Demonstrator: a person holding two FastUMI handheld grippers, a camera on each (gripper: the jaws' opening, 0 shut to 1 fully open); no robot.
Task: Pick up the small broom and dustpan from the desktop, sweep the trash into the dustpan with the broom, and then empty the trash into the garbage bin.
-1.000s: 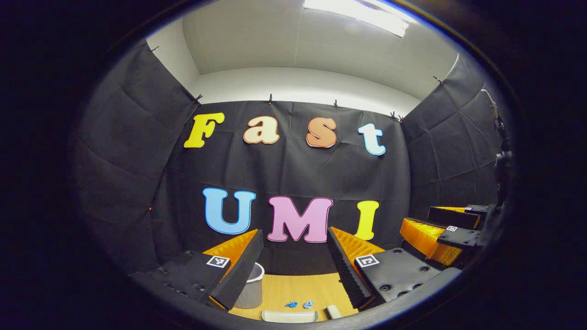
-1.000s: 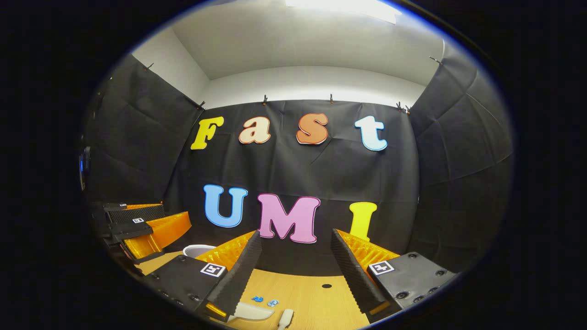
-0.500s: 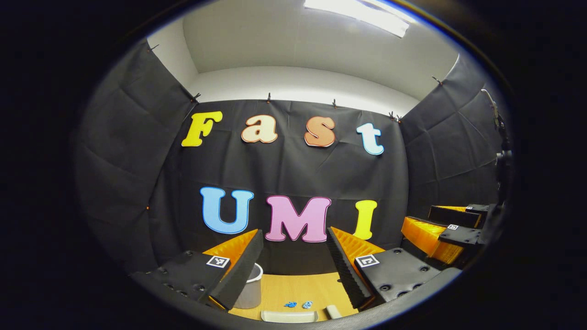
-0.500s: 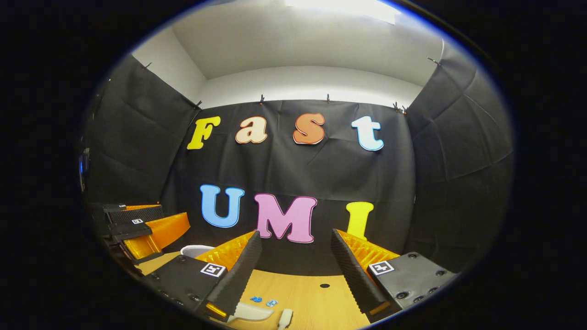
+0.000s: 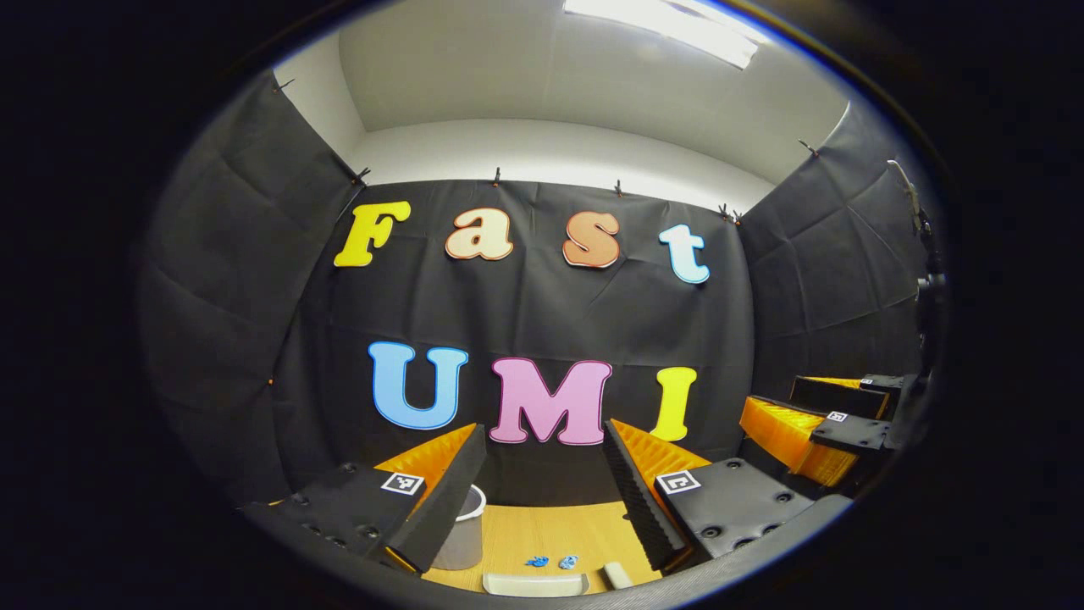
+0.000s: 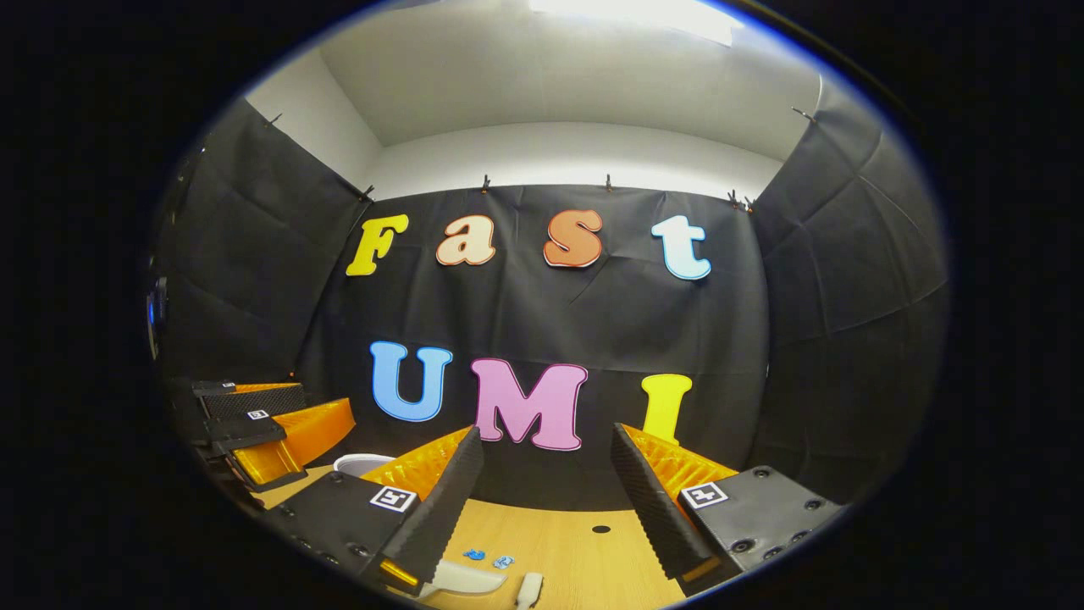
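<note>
— How many things lie on the wooden desktop (image 5: 542, 529)?

— In the left gripper view, two small blue scraps of trash (image 5: 552, 562) lie side by side near the front edge. Just in front of them is one white dustpan (image 5: 535, 584), and beside it a white broom (image 5: 616, 574). One white garbage bin (image 5: 460, 527) stands to the left, farther back.

— And the grippers?

— Two. The left gripper (image 5: 542, 487) hangs above the desktop with its jaws wide apart, holding nothing. The right gripper (image 6: 542, 487) does the same in its own view, spread wide and empty. Each also appears at the side of the other's view.

— What is hard to make out?

— The dustpan and the broom are both cut off at the bottom rim, so their handles cannot be told. In the left gripper view the bin is half hidden behind a black finger pad (image 5: 440, 500). In the right gripper view the bin (image 6: 360, 463) shows only its rim behind the orange finger. A small dark round spot (image 6: 600, 529) sits on the desktop in that view; what it is cannot be told.
</note>
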